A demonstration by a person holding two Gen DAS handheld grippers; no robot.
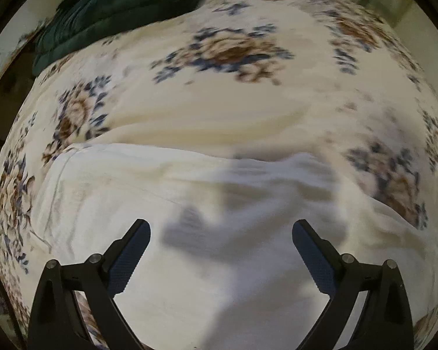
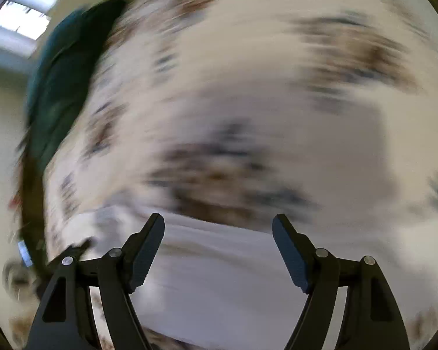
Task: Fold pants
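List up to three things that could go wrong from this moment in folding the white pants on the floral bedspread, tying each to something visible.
1. Both grippers, left and right, are open and hold nothing, so the white pants may slacken or unfold.
2. Ripples near the pants' far edge could get pressed into creases.
3. The right wrist view is badly blurred, so re-gripping an edge could snag the floral bedspread instead.

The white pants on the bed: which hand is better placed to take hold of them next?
Probably the left. Its open tool hangs right over the white pants, in a fairly sharp view. The right tool is open too, but its view is blurred and mostly shows bedspread.
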